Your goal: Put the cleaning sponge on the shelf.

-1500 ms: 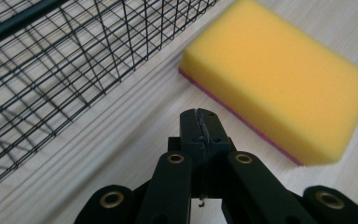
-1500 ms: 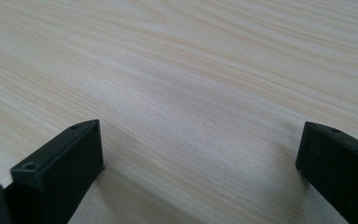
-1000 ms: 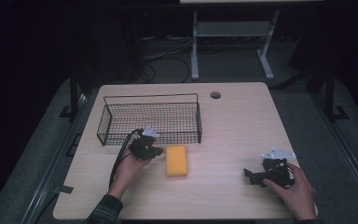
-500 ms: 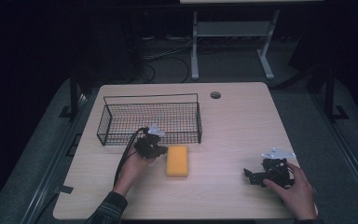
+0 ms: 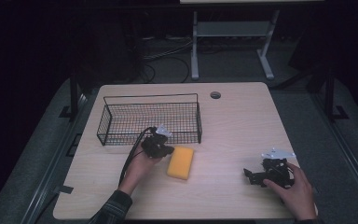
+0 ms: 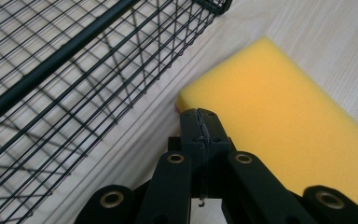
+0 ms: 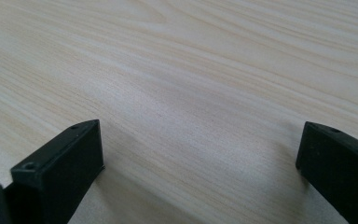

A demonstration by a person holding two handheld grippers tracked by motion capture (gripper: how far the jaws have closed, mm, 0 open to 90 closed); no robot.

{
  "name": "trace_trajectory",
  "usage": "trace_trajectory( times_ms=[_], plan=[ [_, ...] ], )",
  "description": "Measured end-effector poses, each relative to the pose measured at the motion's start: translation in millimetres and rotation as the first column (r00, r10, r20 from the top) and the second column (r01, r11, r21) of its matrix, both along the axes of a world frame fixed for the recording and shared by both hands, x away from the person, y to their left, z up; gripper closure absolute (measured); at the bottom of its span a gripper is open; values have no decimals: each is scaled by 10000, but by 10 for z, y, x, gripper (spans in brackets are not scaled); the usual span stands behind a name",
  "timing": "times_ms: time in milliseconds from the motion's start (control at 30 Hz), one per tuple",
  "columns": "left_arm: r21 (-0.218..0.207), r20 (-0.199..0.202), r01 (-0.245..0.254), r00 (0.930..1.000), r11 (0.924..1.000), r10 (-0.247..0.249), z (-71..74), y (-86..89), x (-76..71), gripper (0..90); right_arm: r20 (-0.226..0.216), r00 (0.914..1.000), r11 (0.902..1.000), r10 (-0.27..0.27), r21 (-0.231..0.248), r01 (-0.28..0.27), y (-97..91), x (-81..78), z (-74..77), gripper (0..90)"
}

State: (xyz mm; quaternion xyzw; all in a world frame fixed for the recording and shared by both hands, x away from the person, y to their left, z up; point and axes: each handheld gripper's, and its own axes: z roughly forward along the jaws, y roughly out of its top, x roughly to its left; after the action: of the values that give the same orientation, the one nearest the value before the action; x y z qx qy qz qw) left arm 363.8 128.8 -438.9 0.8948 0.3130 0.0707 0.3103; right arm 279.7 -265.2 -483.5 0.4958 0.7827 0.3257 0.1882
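Our left tongs [image 5: 164, 142], jaws pressed together and empty, have slid rightward to the near-left corner of the yellow sponge [image 5: 181, 162], lying at frame centre just below the wire basket [image 5: 149, 100]. A nudge looks likely next. Our right tongs [image 5: 254, 176] rest apart on the tabletop [image 5: 242, 121], lower right.

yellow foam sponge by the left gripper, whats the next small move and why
Probably open the left gripper: its jaws are shut with nothing between them, tips at the corner of the yellow foam sponge lying flat beside the black wire basket.
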Motion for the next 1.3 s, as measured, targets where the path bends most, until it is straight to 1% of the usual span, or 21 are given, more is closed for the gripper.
trace_trajectory(
  times_ms=[33,100,200,500,533,767,833,933,1067,1167,1300],
  plan=[
    [-58,-7,-13,10000,10000,13,-2,-13,-3,897,-1,10000,10000,-3,3,3,0,0,0,0],
    [42,-12,161,9999,9999,-161,5,-55,-7,898,0,10000,10000,-2,1,2,0,0,0,0],
    [43,-8,274,9996,9996,-274,7,-99,-12,897,-1,10000,10000,0,-3,0,0,0,0,0],
    [7,-10,482,9988,9988,-482,10,-211,-17,898,0,10000,10000,4,-3,-4,0,0,0,0],
    [24,6,573,9984,9984,-573,15,-239,-18,898,-1,10000,10000,2,-3,-2,0,0,0,0],
    [32,-20,756,9971,9971,-756,1,-327,-27,898,4,10000,10000,4,-2,-4,0,0,0,0],
    [73,-46,894,9960,9960,-894,-1,-369,-30,898,-1,10000,10000,6,-3,-6,0,0,0,0],
    [35,-78,947,9955,9955,-947,-4,-409,-35,898,0,10000,10000,1,-3,-1,0,0,0,0],
    [27,-14,1041,9946,9946,-1041,-1,-459,-36,898,-3,10000,10000,3,-1,-3,0,0,0,0],
    [60,-6,1072,9942,9942,-1072,0,-460,-35,898,-1,10000,10000,1,-1,-1,0,0,0,0],
    [-21,-116,904,9958,9959,-905,44,-369,-24,897,2,10000,10000,9,-6,-9,0,0,0,0]
  ],
)
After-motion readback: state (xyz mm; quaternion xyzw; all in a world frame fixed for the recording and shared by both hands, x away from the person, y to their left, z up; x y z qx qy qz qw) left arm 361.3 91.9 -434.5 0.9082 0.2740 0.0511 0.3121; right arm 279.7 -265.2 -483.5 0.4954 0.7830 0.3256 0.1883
